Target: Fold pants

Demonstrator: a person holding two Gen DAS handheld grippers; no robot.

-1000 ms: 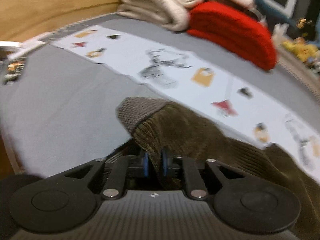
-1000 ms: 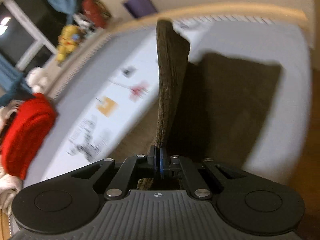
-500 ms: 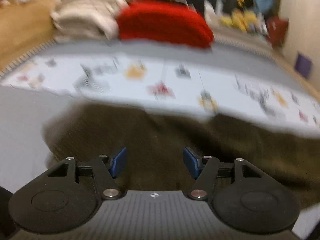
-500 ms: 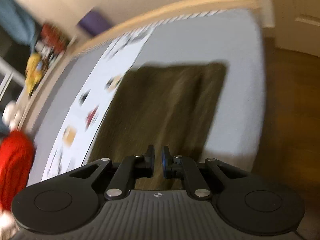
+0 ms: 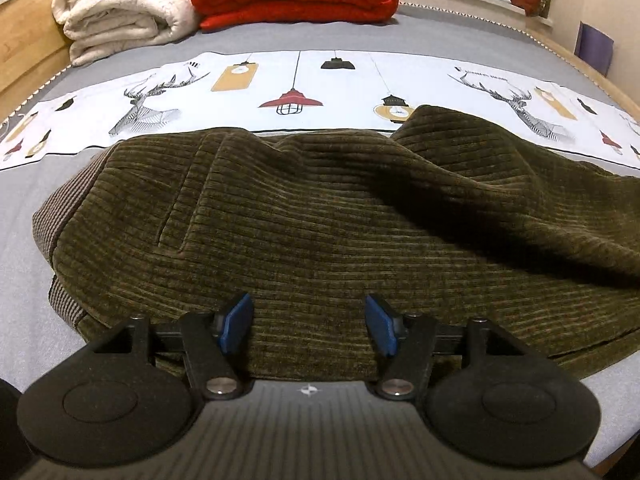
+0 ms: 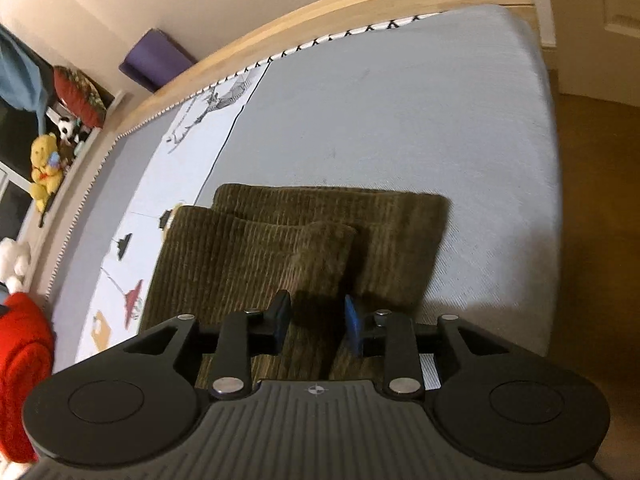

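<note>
Two grippers, left (image 5: 309, 327) with jaws spread and right (image 6: 316, 323) with jaws opening, both empty, hover over soft, thick, floppy brown corduroy pants (image 5: 320, 232) lying rumpled on the bed (image 6: 400, 120); likely best pinched at hem or waistband edges.

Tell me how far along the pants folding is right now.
Done: the pants lie doubled on the bed, one leg end short of the other. In hand: nothing; the left gripper is open, the right gripper's jaws are opening, empty. Left: smoothing the ridge and folding shorter.
</note>
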